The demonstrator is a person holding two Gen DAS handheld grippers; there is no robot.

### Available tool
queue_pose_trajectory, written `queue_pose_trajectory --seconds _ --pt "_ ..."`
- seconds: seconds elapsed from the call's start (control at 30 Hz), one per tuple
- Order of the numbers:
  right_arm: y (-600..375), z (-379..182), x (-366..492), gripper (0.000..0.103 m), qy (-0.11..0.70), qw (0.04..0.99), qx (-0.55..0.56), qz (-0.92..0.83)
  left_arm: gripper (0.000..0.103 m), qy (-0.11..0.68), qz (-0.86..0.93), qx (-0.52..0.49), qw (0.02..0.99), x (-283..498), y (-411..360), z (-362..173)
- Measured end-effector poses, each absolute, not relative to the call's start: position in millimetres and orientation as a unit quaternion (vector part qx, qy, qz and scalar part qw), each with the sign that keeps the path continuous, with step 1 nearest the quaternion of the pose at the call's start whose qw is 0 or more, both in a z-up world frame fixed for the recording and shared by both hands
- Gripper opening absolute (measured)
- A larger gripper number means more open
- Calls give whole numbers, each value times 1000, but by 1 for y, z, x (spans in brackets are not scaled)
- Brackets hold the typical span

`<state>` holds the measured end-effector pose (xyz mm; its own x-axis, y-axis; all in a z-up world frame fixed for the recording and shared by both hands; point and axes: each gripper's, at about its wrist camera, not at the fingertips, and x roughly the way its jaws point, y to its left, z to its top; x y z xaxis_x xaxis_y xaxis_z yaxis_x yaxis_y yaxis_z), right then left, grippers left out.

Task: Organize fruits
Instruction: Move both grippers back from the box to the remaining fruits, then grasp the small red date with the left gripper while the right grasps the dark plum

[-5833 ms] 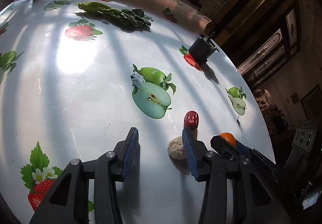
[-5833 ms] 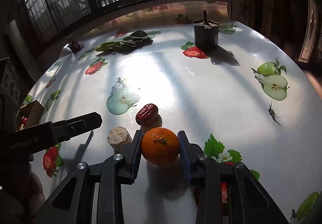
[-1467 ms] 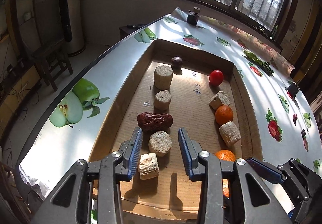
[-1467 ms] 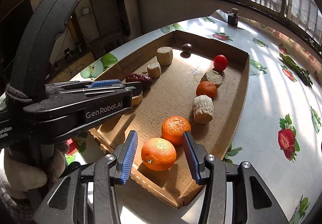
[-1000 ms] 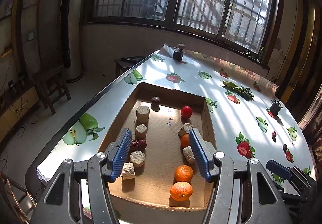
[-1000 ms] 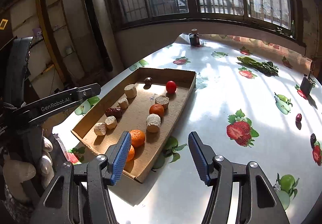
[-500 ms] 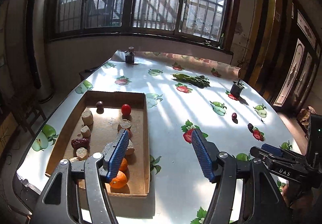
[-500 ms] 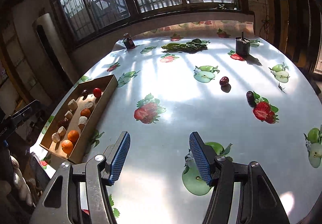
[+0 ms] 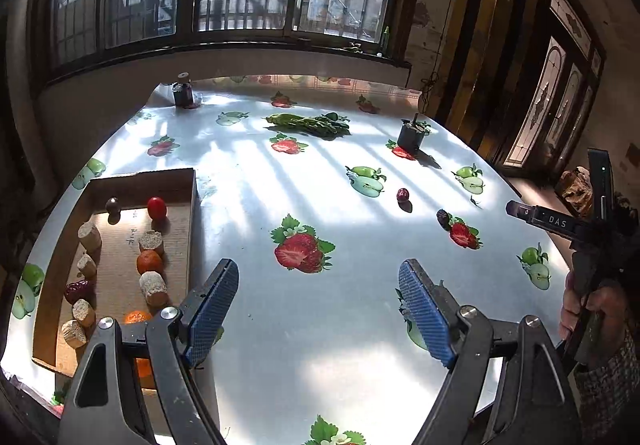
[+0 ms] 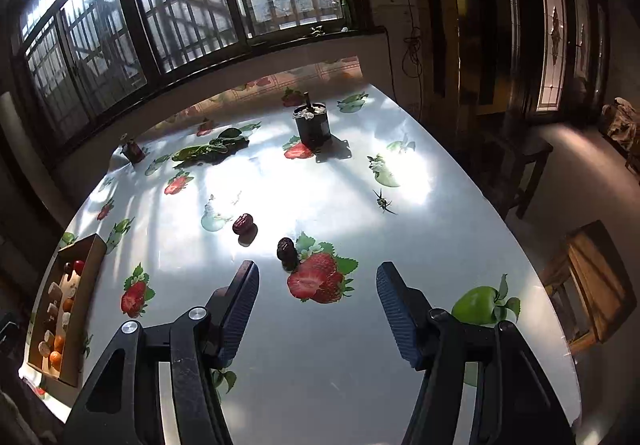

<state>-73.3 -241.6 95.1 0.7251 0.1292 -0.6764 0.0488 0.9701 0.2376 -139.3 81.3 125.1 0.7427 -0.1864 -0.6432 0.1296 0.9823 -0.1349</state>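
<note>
Both grippers share one build: black angular arms with triangular cut-outs, round silver screw heads at the joints, and ribbed blue pads (image 9: 212, 305) on the finger faces. The right gripper (image 10: 318, 315) carries white "DAS" lettering and a small green light. The hand (image 9: 588, 315) holding it wears what looks like a speckled knit sleeve (image 9: 612, 377).

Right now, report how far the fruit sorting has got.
Done: the cardboard tray holds two rows of pieces, among them oranges, a red tomato and a date. In hand: nothing; the left gripper is opening on air and the right gripper is open and empty. Left: a red date and a darker date lie loose on the table, just ahead of the right gripper.
</note>
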Motion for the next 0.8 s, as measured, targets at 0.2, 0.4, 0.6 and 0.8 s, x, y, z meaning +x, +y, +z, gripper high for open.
queue_pose_trajectory --seconds 0.2,0.4,0.6,0.8 --pt "-213 57 -20 47 419 898 128 44 58 374 -129 -37 918 -82 48 124" --pt "-201 25 14 47 436 890 125 52 50 415 -155 -85 892 -12 29 112" --pt "-200 10 20 47 434 890 129 60 50 459 -174 -112 864 53 1 75" --pt "-194 10 22 47 429 892 126 66 39 487 -194 -111 844 96 -38 43"
